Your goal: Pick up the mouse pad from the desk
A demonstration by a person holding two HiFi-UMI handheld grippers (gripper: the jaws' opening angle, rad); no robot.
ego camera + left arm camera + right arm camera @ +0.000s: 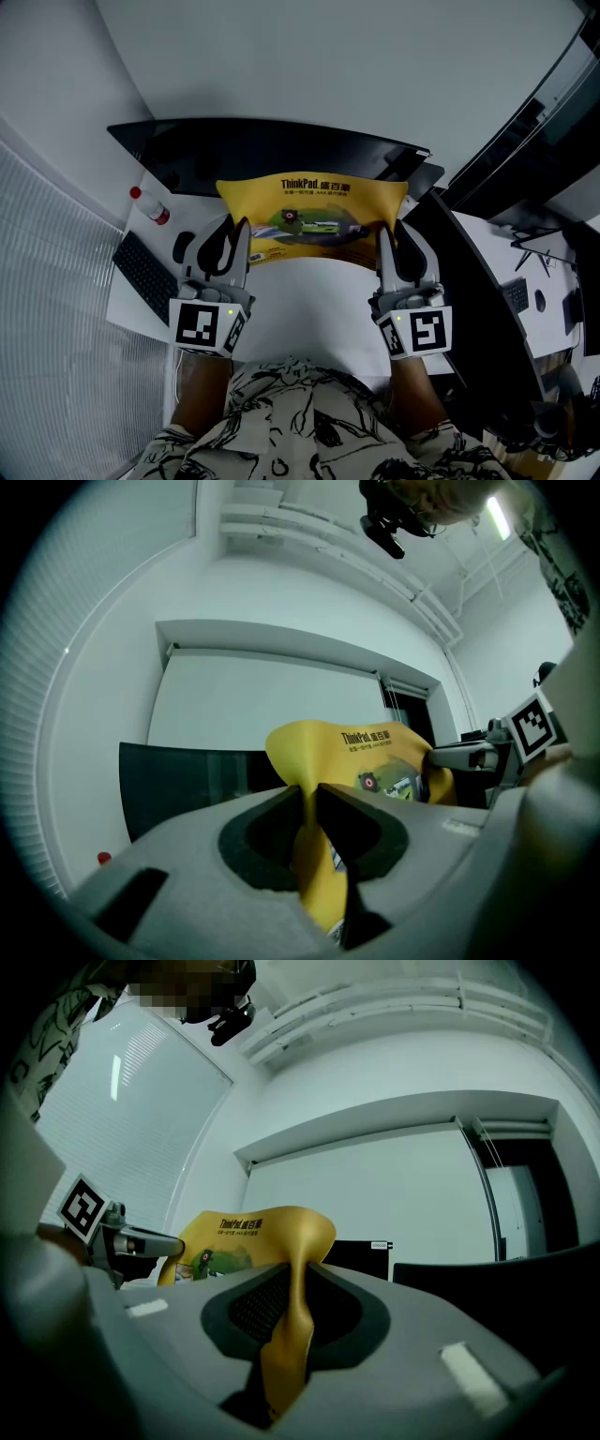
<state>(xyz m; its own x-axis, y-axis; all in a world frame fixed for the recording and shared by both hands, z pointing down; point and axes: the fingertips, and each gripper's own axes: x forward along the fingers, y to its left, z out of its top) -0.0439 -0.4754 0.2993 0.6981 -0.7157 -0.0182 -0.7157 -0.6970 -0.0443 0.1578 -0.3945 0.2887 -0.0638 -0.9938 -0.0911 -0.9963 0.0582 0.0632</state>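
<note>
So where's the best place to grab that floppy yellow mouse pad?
By its two opposite side edges, one gripper coming in from each side. The mouse pad is thin and limp, so one hold would likely let it droop. The left gripper and right gripper pinch it that way.

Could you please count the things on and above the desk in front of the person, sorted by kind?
Yellow mouse pad: 1
Tools gripping it: 2, left tool and right tool
Dark monitor: 1
Black keyboard: 1
Computer mouse: 1
Red-capped bottle: 1
Total: 7
</note>
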